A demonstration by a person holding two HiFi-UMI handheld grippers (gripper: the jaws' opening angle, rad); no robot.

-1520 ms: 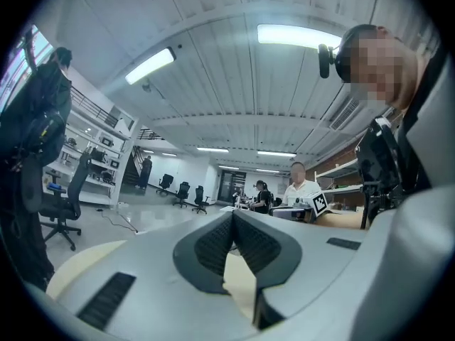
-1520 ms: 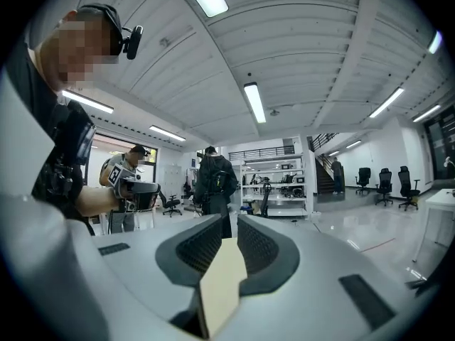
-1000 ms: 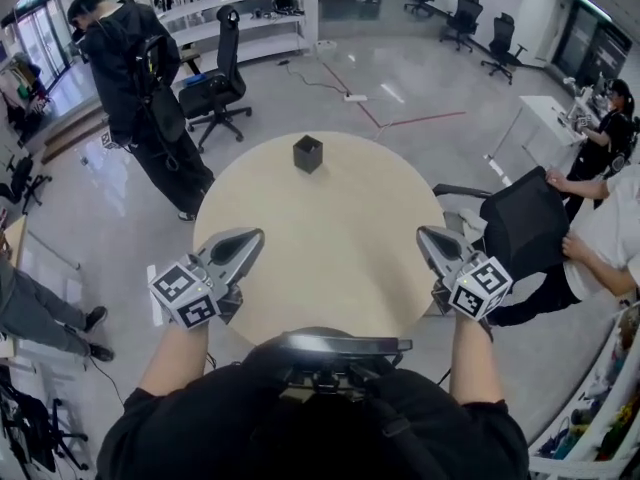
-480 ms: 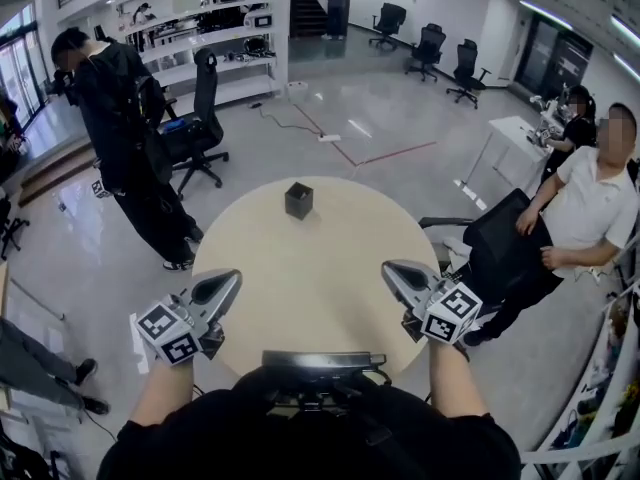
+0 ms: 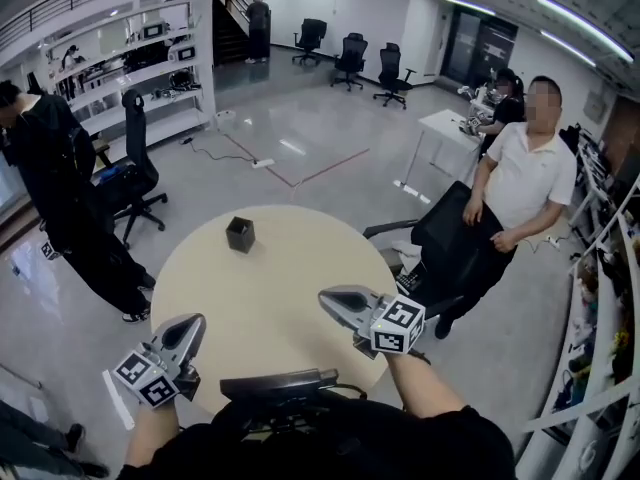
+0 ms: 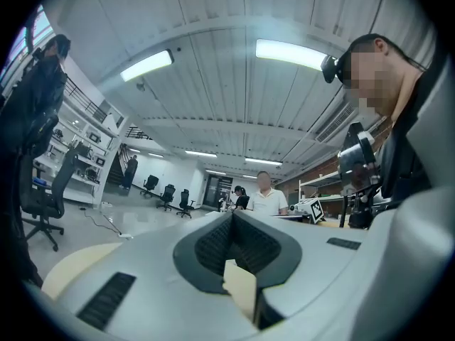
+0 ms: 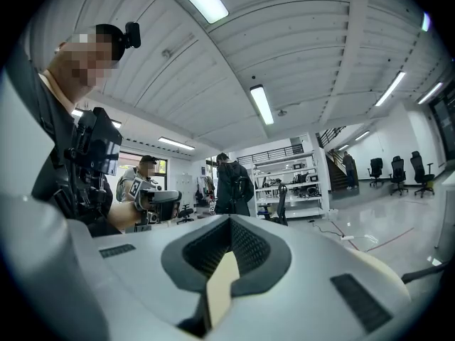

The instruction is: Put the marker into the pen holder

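A black pen holder (image 5: 240, 234) stands upright on the round table (image 5: 285, 303).

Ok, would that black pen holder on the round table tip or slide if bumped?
The pen holder looks squat and boxy, so it probably slides rather than tips. Nothing sticks out of it, so likely light. The table looks smooth, giving little grip.

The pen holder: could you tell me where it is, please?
Head view: the pen holder stands alone at the far left of the round table, well beyond the left gripper.
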